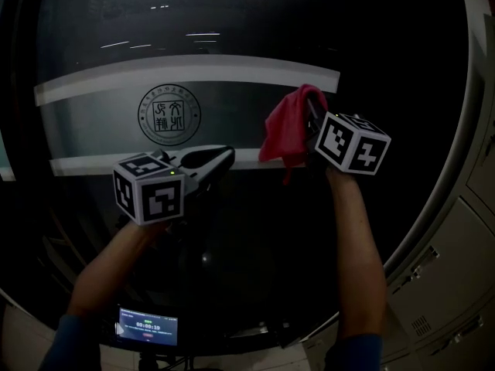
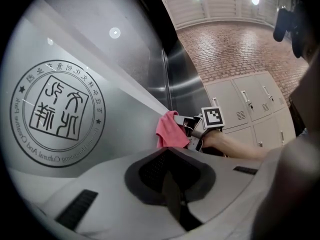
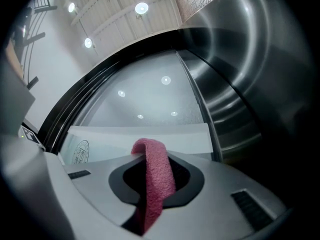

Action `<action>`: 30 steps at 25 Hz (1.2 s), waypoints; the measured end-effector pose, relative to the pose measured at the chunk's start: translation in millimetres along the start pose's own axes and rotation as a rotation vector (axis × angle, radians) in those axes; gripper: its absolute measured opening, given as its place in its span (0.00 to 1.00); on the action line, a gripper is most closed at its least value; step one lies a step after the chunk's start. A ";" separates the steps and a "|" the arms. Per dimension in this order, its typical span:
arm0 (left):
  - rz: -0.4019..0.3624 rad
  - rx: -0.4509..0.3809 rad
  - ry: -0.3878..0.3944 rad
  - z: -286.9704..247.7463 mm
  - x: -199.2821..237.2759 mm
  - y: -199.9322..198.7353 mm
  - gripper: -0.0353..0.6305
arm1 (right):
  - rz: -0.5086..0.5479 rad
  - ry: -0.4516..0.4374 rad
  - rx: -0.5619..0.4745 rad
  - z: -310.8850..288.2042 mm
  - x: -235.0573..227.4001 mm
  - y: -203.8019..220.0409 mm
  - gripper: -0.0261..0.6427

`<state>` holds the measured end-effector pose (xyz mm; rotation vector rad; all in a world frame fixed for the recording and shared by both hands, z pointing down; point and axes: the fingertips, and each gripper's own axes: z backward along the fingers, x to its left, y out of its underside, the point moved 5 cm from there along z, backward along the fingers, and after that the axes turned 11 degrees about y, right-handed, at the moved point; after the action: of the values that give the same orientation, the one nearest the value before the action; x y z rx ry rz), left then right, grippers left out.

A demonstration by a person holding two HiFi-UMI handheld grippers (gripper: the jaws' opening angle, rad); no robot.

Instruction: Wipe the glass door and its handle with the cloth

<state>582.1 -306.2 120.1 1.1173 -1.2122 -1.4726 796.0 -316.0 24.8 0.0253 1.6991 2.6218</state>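
The glass door (image 1: 232, 29) is dark, with frosted white bands and a round printed seal (image 1: 169, 115). My right gripper (image 1: 309, 127) is shut on a pink cloth (image 1: 288, 130) and holds it against the glass at the right end of the frosted band. The right gripper view has the cloth (image 3: 157, 174) draped out from between the jaws of that gripper (image 3: 155, 156). To the lower left, my left gripper (image 1: 223, 155) is shut and empty, close to the glass below the seal (image 2: 52, 111). Its view catches the cloth (image 2: 169, 130) too. I can make out no handle.
A steel door frame (image 3: 240, 84) runs beside the glass on the right. Grey lockers (image 1: 448, 284) stand further right, with a brick wall (image 2: 235, 49) above them. A small lit screen (image 1: 147, 329) sits low between my arms.
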 end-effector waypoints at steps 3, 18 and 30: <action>0.000 0.009 -0.007 1.4 -2.2 1.0 0.07 | 0.006 -0.010 -0.002 2.2 5.6 0.4 0.08; -0.047 0.067 -0.108 98.5 -15.0 40.0 0.07 | -0.010 -0.289 -0.017 82.6 201.1 74.5 0.08; -0.250 0.111 -0.178 341.1 -50.5 52.3 0.07 | -0.031 -0.295 -0.052 170.7 444.1 112.8 0.08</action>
<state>263.0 -202.3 214.9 1.2706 -1.3269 -1.7417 355.3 -195.9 199.3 0.3620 1.5202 2.4878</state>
